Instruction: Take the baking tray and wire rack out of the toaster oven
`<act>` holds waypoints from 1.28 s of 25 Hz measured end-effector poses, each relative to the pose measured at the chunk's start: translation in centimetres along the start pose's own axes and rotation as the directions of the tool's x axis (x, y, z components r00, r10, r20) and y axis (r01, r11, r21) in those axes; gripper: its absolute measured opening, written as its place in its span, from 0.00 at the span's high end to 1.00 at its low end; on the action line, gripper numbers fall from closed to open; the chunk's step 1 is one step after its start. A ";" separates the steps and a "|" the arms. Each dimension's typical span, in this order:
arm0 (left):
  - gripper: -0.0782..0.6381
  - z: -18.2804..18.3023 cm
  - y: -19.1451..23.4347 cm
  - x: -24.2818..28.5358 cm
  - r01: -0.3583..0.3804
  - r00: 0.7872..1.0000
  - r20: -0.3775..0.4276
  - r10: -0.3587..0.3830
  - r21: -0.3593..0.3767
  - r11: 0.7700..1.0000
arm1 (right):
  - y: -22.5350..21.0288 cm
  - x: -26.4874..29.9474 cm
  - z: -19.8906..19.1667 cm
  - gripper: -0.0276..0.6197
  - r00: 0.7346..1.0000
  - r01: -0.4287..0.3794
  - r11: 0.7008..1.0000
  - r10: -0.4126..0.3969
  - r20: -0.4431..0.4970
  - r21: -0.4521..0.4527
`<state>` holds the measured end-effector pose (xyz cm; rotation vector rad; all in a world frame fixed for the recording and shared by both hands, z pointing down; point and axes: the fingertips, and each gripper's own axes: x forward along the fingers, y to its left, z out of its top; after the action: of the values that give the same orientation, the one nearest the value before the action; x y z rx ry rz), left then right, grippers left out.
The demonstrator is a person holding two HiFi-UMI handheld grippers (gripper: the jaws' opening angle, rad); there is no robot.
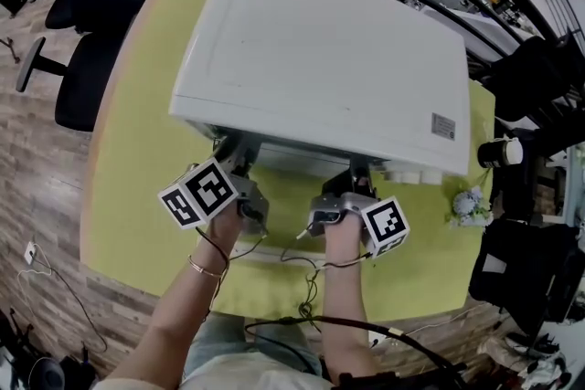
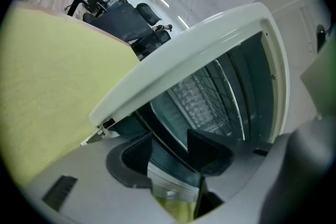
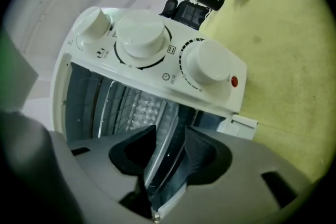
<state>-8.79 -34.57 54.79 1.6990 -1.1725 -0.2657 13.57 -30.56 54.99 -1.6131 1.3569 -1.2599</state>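
A white toaster oven [image 1: 320,59] stands on a yellow-green table [image 1: 137,160], its glass door [image 3: 167,162] hinged partway down at the front. Inside I see the wire rack [image 3: 116,99] and beneath it a dimpled silver baking tray [image 3: 146,110]; the rack [image 2: 215,84] and tray [image 2: 198,105] also show in the left gripper view. My left gripper [image 1: 233,152] reaches under the oven's front left, and the door's edge [image 2: 157,113] runs between its pads [image 2: 170,150]. My right gripper [image 1: 356,176] is at the front right, its jaws [image 3: 170,153] closed on the door's top edge.
Three white knobs [image 3: 140,34] sit on the oven's control panel. A small bunch of pale flowers [image 1: 468,204] and a black-and-white cylinder [image 1: 501,152] stand at the table's right edge. Office chairs [image 1: 82,78] are on the floor to the left. Cables hang near the table's front edge.
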 end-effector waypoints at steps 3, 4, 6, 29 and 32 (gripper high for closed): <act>0.61 0.1 -0.1 0.4 0.002 1.000 0.008 -0.002 -0.009 1.000 | 0.1 0.5 0.2 0.71 1.000 -0.009 1.000 0.009 0.007 0.012; 0.61 0.2 -0.1 0.4 0.003 1.000 0.011 -0.003 -0.011 1.000 | 0.2 0.6 0.2 0.71 1.000 -0.002 1.000 0.002 0.008 0.013; 0.61 0.4 -0.1 0.5 0.003 1.000 0.017 -0.003 -0.013 1.000 | 0.2 0.6 0.3 0.71 1.000 0.009 1.000 -0.010 0.011 0.014; 0.69 1.5 0.1 2.7 0.027 0.998 0.061 -0.023 -0.073 0.997 | 0.0 2.6 0.5 0.78 1.000 -0.006 1.000 0.006 0.009 -0.007; 0.70 1.2 -0.1 2.5 0.025 0.998 0.061 -0.020 -0.078 0.997 | 0.2 2.5 0.8 0.78 0.999 -0.031 0.999 0.031 0.010 -0.012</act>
<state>-8.31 -37.30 55.01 1.6461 -1.1726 -0.3740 14.24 -33.06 55.19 -1.5987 1.3797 -1.2262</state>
